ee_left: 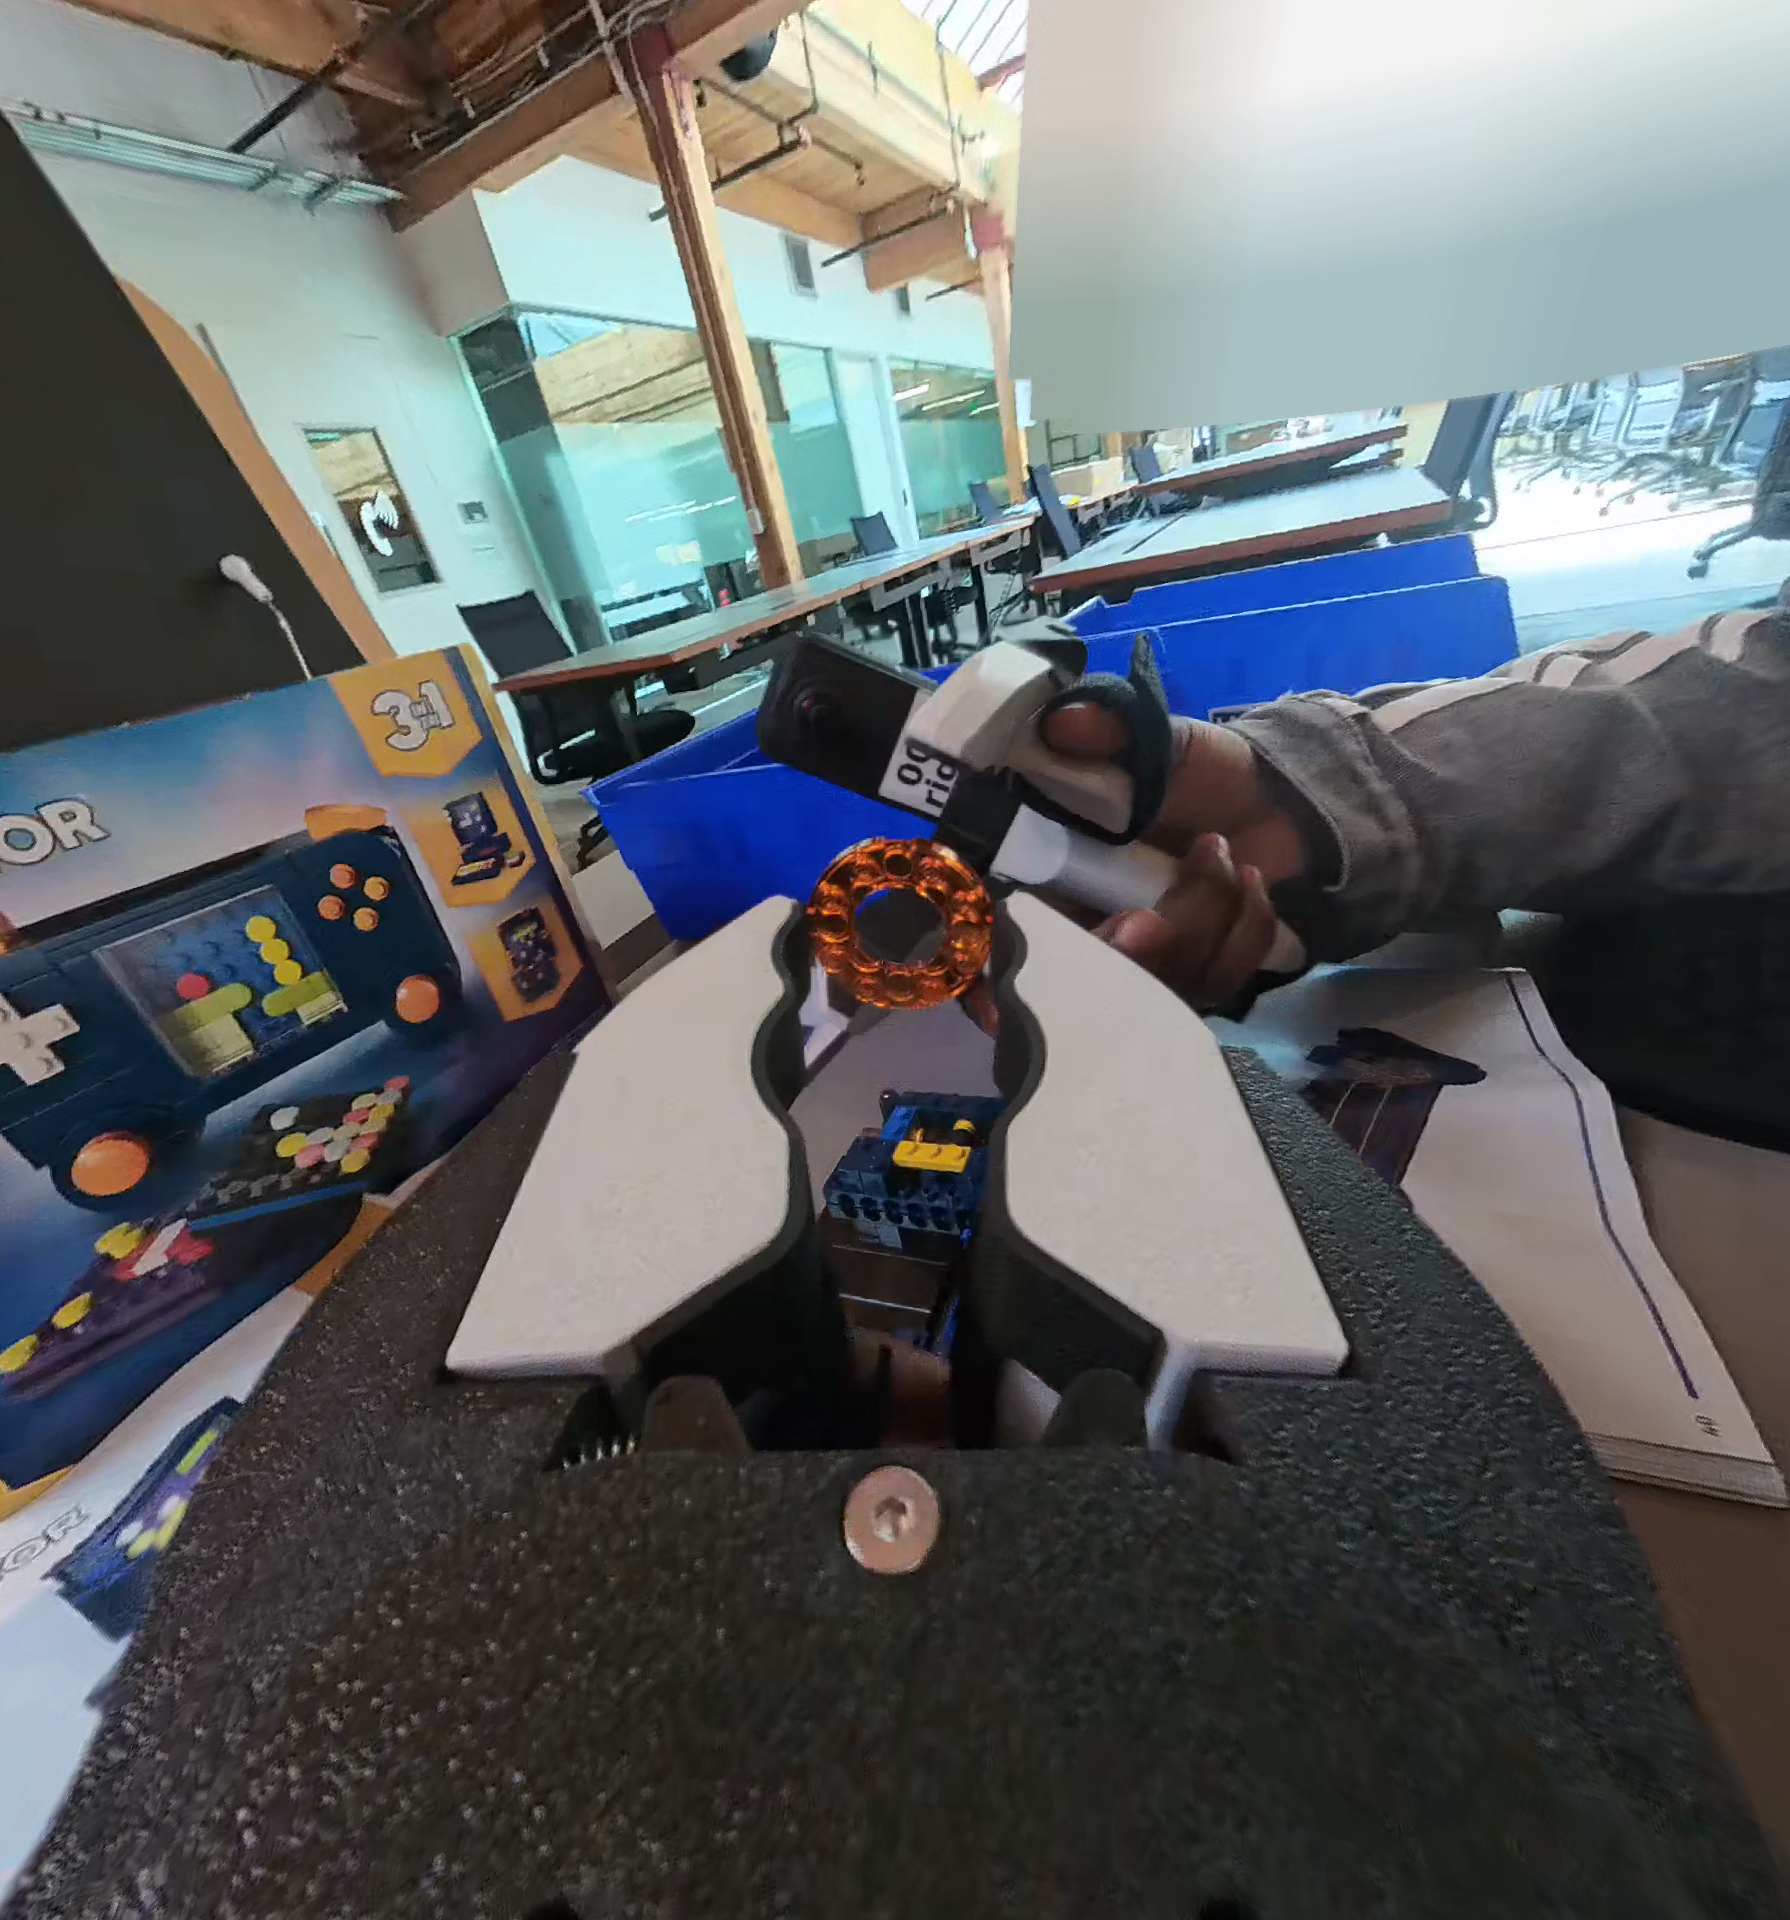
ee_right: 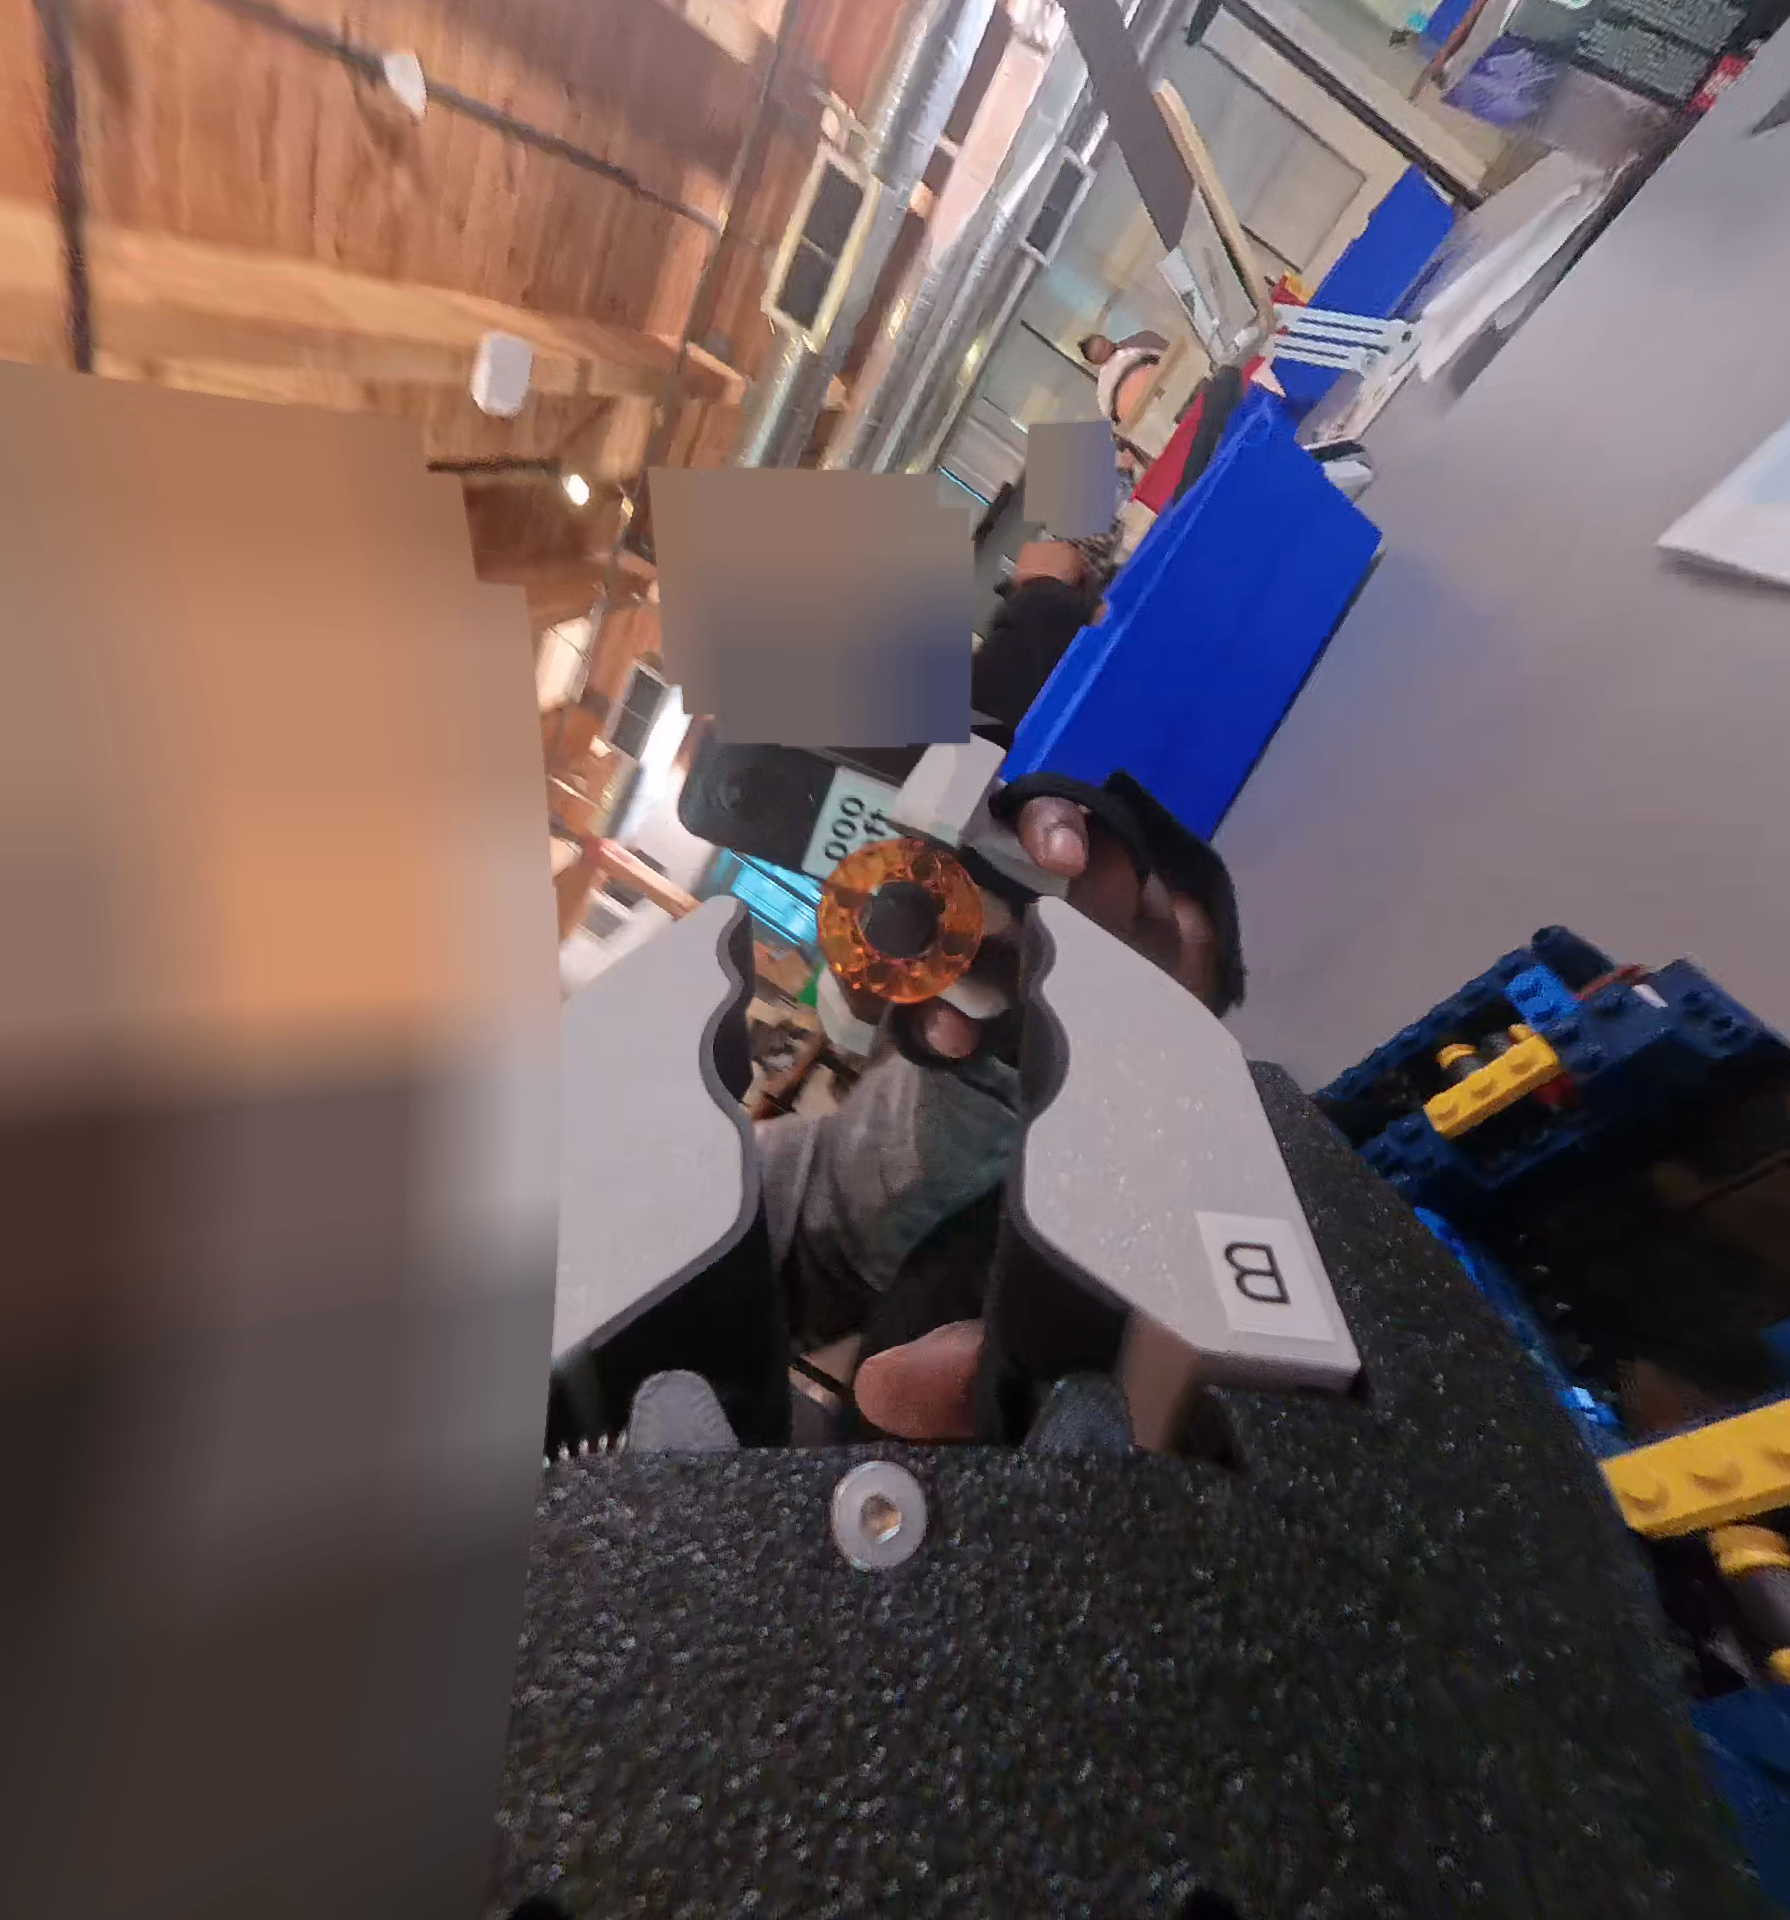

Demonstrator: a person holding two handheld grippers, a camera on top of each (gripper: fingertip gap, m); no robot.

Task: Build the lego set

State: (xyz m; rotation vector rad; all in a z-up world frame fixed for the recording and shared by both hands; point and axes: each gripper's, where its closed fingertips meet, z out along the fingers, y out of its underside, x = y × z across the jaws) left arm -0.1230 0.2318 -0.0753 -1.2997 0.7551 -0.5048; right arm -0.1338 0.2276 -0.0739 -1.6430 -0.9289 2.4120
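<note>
A translucent orange ring with round studs is pinched by its rim between the two white fingertips of my left gripper, held up in the air. My right gripper faces it head-on; the same ring shows between its grey fingertips with a gap on each side, so the right gripper is open. A person's hand holds the right gripper just behind the ring. The left gripper's black camera body shows behind the ring in the right wrist view.
A brick-set box stands at the left. A blue and yellow brick model sits on the table below the left gripper, also at the right in the right wrist view. Blue bins stand behind. A booklet lies at the right.
</note>
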